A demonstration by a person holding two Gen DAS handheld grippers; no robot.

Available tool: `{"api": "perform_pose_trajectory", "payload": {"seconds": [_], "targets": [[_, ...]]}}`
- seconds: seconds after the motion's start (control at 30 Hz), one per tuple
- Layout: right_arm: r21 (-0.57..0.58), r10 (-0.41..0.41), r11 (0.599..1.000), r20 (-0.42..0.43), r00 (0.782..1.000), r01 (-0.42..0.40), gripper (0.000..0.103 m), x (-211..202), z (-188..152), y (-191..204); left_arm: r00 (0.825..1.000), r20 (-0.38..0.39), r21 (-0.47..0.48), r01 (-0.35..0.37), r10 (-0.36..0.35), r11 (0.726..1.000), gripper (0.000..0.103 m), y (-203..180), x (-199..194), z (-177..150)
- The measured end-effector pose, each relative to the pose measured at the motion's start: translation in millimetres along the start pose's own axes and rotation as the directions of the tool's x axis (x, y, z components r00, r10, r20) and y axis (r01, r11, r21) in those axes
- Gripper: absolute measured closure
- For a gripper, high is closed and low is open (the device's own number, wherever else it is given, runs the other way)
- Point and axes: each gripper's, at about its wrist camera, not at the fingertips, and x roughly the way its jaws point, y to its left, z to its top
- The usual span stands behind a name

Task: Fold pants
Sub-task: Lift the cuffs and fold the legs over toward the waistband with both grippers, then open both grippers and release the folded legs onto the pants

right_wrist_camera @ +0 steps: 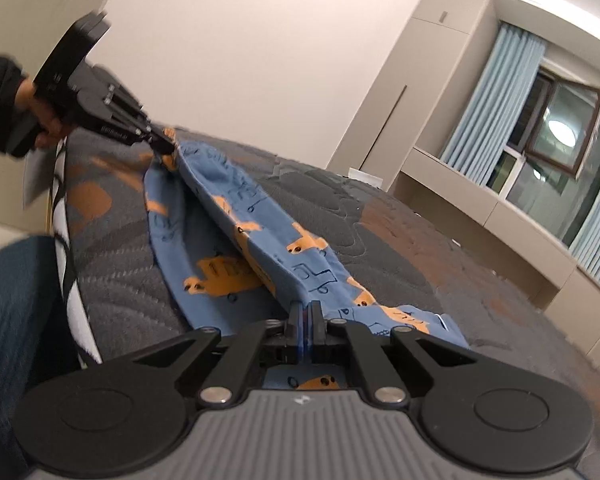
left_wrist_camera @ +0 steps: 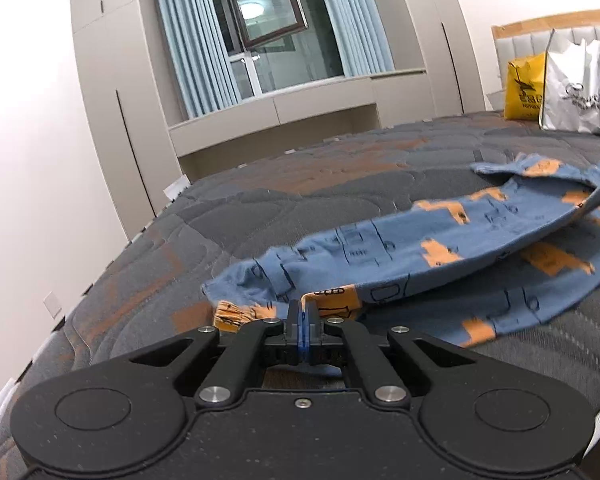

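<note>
Nearest the lens in the left wrist view, the left hand-held gripper has its jaws pressed together on a fold of the pants, pinching the blue cloth with orange prints at one end, near the orange cuff. From there the pants run rightward across the bed, the gripped layer lifted off the quilted grey and orange cover while a second layer lies flat beneath it. To the left of the pants the bed surface is bare out to its near left edge, beyond which the white wall stands. Farther back, bare cover reaches to the far edge below the window. At the far right, a yellow bag and a white bag stand against the headboard, well apart from the pants.

In the right wrist view, the person's hand holds the left hand-held gripper at the upper left, over the bed's side edge. The pants stretch taut from it down to the right hand-held gripper, whose jaws are likewise closed tight on the blue cloth at the other end. To the right, open cover extends toward the cabinets.
</note>
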Motion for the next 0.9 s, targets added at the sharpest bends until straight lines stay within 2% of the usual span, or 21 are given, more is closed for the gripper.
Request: {"api": "perform_pose_trajectory", "payload": {"seconds": [0.5, 0.57, 0.6, 0.63, 0.67, 0.7, 0.73, 0.77, 0.83, 0.87, 0.9], "targets": [[-0.081, 0.016, 0.996, -0.065, 0.998, -0.022, 0.102, 8.6, -19.3, 25.1, 0.999, -0.026, -0.064, 0.031, -0.032, 0.997, 0.101, 7.2, -2.2, -21.6], [-0.07, 0.013, 0.997, -0.061, 0.998, -0.017, 0.1, 10.5, -18.6, 25.0, 0.999, -0.03, -0.084, 0.027, -0.029, 0.996, 0.088, 5.4, -4.3, -22.3], [-0.064, 0.013, 0.998, -0.058, 0.998, -0.016, 0.099, 10.9, -18.4, 24.8, 0.999, -0.03, -0.1, 0.019, -0.022, 0.995, 0.086, 3.7, -6.5, -22.1], [-0.055, 0.012, 0.998, -0.053, 0.999, -0.015, 0.097, 10.9, -18.7, 24.0, 1.0, -0.027, -0.113, 0.011, -0.014, 0.994, 0.077, 1.1, -9.3, -21.9], [-0.044, 0.009, 0.999, -0.048, 0.999, -0.012, 0.094, 10.8, -19.6, 22.9, 1.0, -0.024, -0.135, 0.004, -0.007, 0.991, 0.061, -2.2, -12.5, -20.4], [-0.028, 0.008, 1.0, -0.044, 0.999, -0.01, 0.092, 9.1, -21.1, 22.9, 1.0, -0.013, -0.153, 0.003, -0.005, 0.988, 0.052, -5.9, -16.5, -18.9], [-0.008, 0.006, 1.0, -0.037, 0.999, -0.006, 0.081, 6.6, -23.7, 19.8, 1.0, 0.0, -0.166, 0.001, -0.001, 0.986, 0.033, -9.6, -20.2, -17.8], [0.018, 0.002, 1.0, -0.03, 1.0, -0.001, 0.059, 5.2, -24.9, 17.1, 1.0, 0.013, -0.186, -0.008, 0.011, 0.983, 0.019, -15.0, -23.7, -15.5], [0.076, -0.022, 0.997, -0.014, 1.0, 0.023, 0.034, 0.1, -28.8, 11.3, 0.999, 0.037, -0.221, -0.014, 0.022, 0.975, 0.007, -27.3, -28.6, -8.9], [0.106, -0.033, 0.994, -0.004, 0.999, 0.033, 0.026, -3.2, -30.8, 6.9, 0.999, 0.047, -0.236, -0.011, 0.022, 0.972, 0.002, -33.4, -29.0, -5.4], [0.136, -0.041, 0.99, 0.001, 0.999, 0.041, 0.022, -6.7, -33.1, 2.0, 0.998, 0.06, -0.256, -0.002, 0.018, 0.967, 0.001, -41.1, -28.6, -0.9]]}}
